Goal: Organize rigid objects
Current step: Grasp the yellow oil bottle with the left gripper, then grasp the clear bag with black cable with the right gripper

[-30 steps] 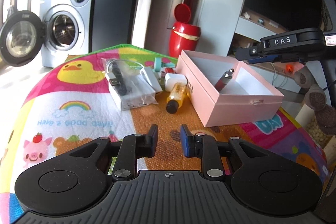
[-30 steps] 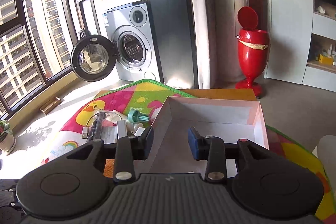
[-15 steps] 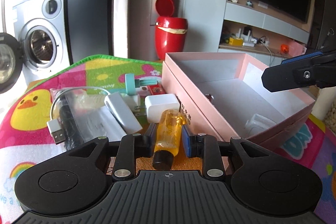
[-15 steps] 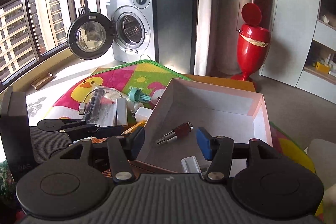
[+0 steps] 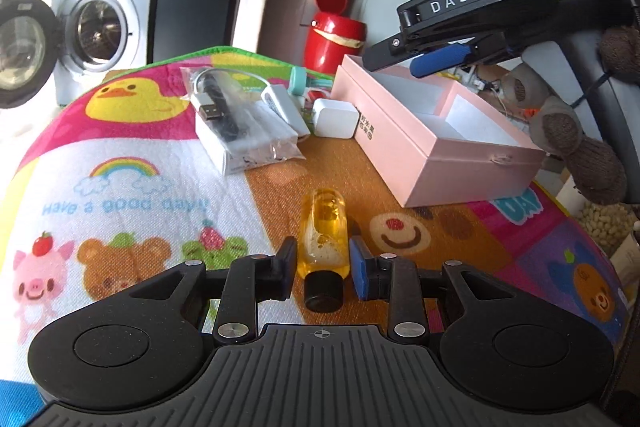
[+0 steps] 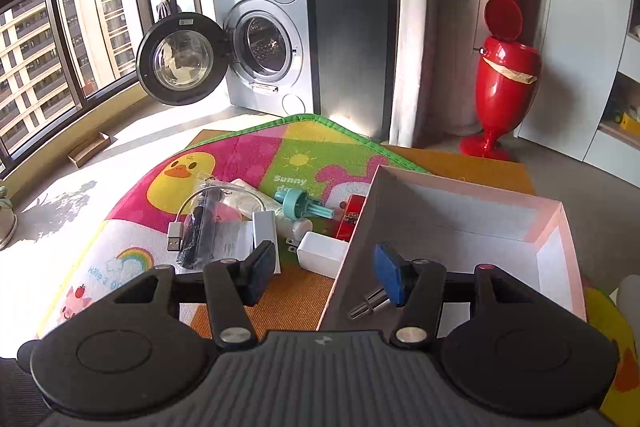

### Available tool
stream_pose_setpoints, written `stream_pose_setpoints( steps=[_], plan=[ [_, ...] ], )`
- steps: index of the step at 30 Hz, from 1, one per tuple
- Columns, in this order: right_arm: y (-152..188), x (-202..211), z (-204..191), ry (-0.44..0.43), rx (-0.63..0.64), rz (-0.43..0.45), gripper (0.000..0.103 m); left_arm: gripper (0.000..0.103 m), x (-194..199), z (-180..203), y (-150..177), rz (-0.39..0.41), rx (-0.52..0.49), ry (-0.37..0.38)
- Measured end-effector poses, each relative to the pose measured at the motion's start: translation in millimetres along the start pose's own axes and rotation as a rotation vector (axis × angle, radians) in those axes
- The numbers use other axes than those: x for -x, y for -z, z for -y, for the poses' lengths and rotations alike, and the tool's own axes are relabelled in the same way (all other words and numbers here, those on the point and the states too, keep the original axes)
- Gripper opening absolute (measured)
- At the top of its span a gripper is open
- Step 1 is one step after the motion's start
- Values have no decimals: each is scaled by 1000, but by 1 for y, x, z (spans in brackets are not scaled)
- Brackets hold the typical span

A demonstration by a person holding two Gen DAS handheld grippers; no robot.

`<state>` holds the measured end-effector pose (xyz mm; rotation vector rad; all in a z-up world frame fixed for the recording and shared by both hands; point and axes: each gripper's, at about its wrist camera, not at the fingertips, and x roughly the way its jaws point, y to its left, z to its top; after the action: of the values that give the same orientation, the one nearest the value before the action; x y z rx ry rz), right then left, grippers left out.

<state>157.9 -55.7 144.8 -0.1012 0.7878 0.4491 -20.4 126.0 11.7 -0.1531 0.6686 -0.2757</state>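
Observation:
My left gripper point(image 5: 322, 269) is shut on a small amber bottle point(image 5: 324, 231) with a black cap and holds it above the mat. An open pink box point(image 5: 428, 151) stands to the right; it also shows in the right wrist view point(image 6: 556, 235), with a silver and red tube point(image 6: 366, 303) inside. My right gripper point(image 6: 326, 273) is open and empty above the box's near left wall; it shows in the left wrist view point(image 5: 440, 59). A white charger point(image 5: 334, 119), a bagged USB cable point(image 5: 236, 123), a white adapter point(image 5: 280, 103) and a teal part point(image 6: 300, 205) lie left of the box.
A colourful play mat point(image 5: 132, 183) covers the table. A red bin point(image 6: 504, 79) and a washing machine point(image 6: 260, 43) with its door open stand behind. A brown plush toy point(image 5: 580, 143) sits at the right of the box.
My left gripper closed on the amber bottle and drew it back from the pile, away from the box. My right gripper swung left over the box's left wall.

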Motion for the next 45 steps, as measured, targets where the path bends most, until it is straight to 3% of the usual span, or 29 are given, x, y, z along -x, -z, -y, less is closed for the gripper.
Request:
stream_pose_setpoints(
  steps=[5, 12, 15, 17, 21, 26, 31, 33, 35, 37, 45],
  plan=[
    [-13, -31, -21, -11, 6, -32, 55, 32, 39, -4, 14, 20, -6, -40],
    [-13, -49, -60, -113, 54, -81, 55, 32, 58, -8, 16, 41, -9, -48],
    [-13, -53, -74, -119, 96, -82, 56, 32, 59, -10, 15, 55, 5, -43],
    [-15, -61, -78, -116, 88, -90, 62, 32, 59, -12, 16, 64, 16, -39],
    [-21, -76, -80, -103, 58, -97, 64, 32, 61, -14, 16, 71, 24, -37],
    [-36, -85, -89, -88, 75, -35, 65, 32, 61, -18, 13, 92, 44, -39],
    [-41, -115, -98, -104, 96, -148, 67, 32, 57, -20, 7, 117, 55, -39],
    [-31, -117, -101, -86, 124, -152, 64, 32, 58, -19, 7, 120, 52, -40],
    [-19, -107, -107, -63, 221, -116, 40, 32, 58, -19, 8, 117, 50, -33],
    [-9, -92, -108, -96, 254, -112, 20, 32, 57, -19, 8, 115, 47, -30],
    [48, -2, -80, -225, 216, -119, 19, 32, 57, -15, 11, 98, 32, -33]
  ],
)
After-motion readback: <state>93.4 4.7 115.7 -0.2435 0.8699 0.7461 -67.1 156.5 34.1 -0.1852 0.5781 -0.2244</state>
